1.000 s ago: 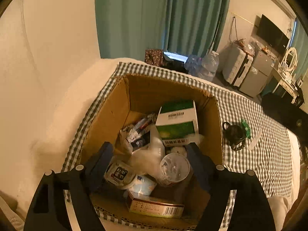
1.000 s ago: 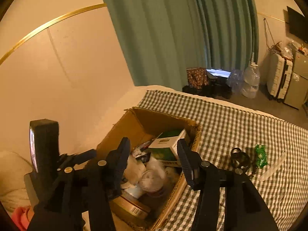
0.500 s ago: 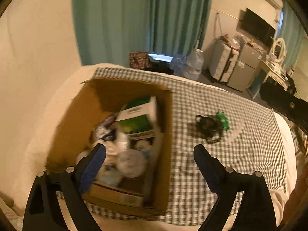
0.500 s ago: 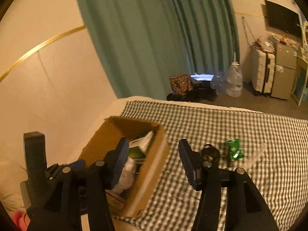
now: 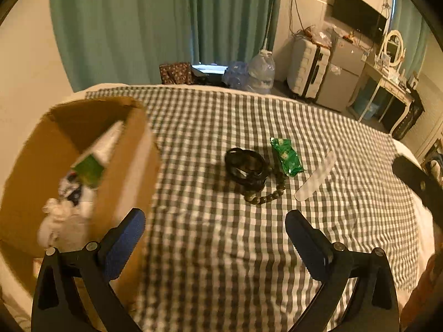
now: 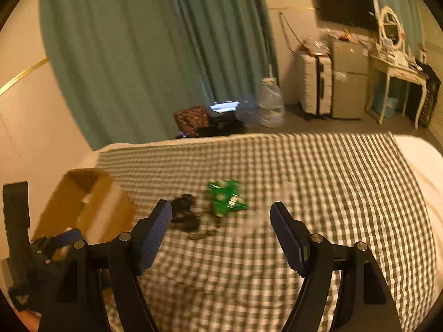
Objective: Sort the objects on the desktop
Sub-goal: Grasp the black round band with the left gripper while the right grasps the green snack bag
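Note:
A brown cardboard box (image 5: 130, 163) with several items inside, among them a green and white carton (image 5: 97, 157), stands at the left on the checked cloth; it also shows in the right wrist view (image 6: 110, 207). To its right lie a black coiled object (image 5: 246, 167), a string of dark beads (image 5: 265, 197), a green packet (image 5: 286, 156) and a clear flat strip (image 5: 315, 177). The right wrist view shows the black object (image 6: 184, 215) and the green packet (image 6: 225, 197), blurred. My left gripper (image 5: 214, 229) is open and empty above the cloth. My right gripper (image 6: 220, 222) is open and empty above the cloth.
The checked cloth (image 5: 221, 262) covers a bed or table that ends at a white edge on the right (image 6: 420, 166). Behind are green curtains (image 5: 138, 27), a water jug (image 5: 261, 69), a white suitcase (image 5: 307, 69) and a dressing table (image 6: 396, 69).
Both grippers have swung right, away from the box and toward the loose items on the cloth. The box has slid to the left edge of both views.

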Tool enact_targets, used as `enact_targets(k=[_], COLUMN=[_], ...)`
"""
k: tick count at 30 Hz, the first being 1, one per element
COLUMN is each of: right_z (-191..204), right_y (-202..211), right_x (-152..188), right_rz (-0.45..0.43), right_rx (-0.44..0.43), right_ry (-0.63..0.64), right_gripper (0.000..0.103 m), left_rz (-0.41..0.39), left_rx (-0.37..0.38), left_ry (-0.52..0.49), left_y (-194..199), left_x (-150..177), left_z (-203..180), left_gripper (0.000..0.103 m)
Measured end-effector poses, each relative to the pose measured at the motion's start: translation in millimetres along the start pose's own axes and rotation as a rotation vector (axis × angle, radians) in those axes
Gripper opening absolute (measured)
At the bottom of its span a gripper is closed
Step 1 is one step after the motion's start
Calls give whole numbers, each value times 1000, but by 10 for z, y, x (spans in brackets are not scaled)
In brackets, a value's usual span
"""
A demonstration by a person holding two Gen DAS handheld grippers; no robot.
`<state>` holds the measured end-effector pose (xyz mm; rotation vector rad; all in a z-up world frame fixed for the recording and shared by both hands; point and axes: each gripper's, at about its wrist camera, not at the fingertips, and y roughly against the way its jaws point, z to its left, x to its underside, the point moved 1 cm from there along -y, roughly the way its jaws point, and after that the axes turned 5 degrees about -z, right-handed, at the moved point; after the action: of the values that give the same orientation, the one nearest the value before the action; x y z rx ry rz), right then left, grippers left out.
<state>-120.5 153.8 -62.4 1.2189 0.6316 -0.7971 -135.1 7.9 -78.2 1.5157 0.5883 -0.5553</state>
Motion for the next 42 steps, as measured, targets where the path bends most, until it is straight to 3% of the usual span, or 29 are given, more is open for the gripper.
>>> enact_targets(k=[4, 8, 15, 18, 24, 27, 30, 32, 33, 36, 37, 42], right_z=[-256, -314, -197, -185, -158, -139, -133, -147, -115, -61, -70, -80], right_y=[-349, -691, -1255, -1500, -1977, -2158, -2268, -2303, -2290, -2242, -2217, -1987], right_x=[116, 75, -54, -53, -18, 74, 168, 243, 274, 334, 334, 355], right_rz=[23, 43, 80, 100, 181, 219, 256, 270, 268, 281, 276, 259], right_rx=[-5, -38, -65, -83, -100, -99, -98, -102, -85, -54, -58, -35], right_ry=[-18, -8, 35, 31, 8, 7, -6, -7, 24, 82, 81, 86], right_gripper=[74, 74, 74, 74, 74, 74, 74, 74, 71, 50, 42, 37], left_rz=[27, 0, 23, -4, -18, -5, -9, 22, 33, 14, 16, 19], left_rx=[-10, -28, 9, 23, -1, -69, -102, -92, -98, -79, -74, -40], left_ry=[22, 28, 46, 34, 23, 47, 107, 129, 129, 110, 102, 102], left_y=[-392, -695, -1191, -1338, -1592, -1704, -1736, -1798, -1819, -1761, -1737, -1542], left_x=[-12, -63, -138, -165, -214, -176, -121, -83, -66, -48, -55, -99], left_z=[-140, -238, -325, -381, -381, -256, -61, 16, 34, 31, 24, 40], left_gripper=[103, 103, 103, 103, 103, 103, 95, 79, 76, 57, 57, 57])
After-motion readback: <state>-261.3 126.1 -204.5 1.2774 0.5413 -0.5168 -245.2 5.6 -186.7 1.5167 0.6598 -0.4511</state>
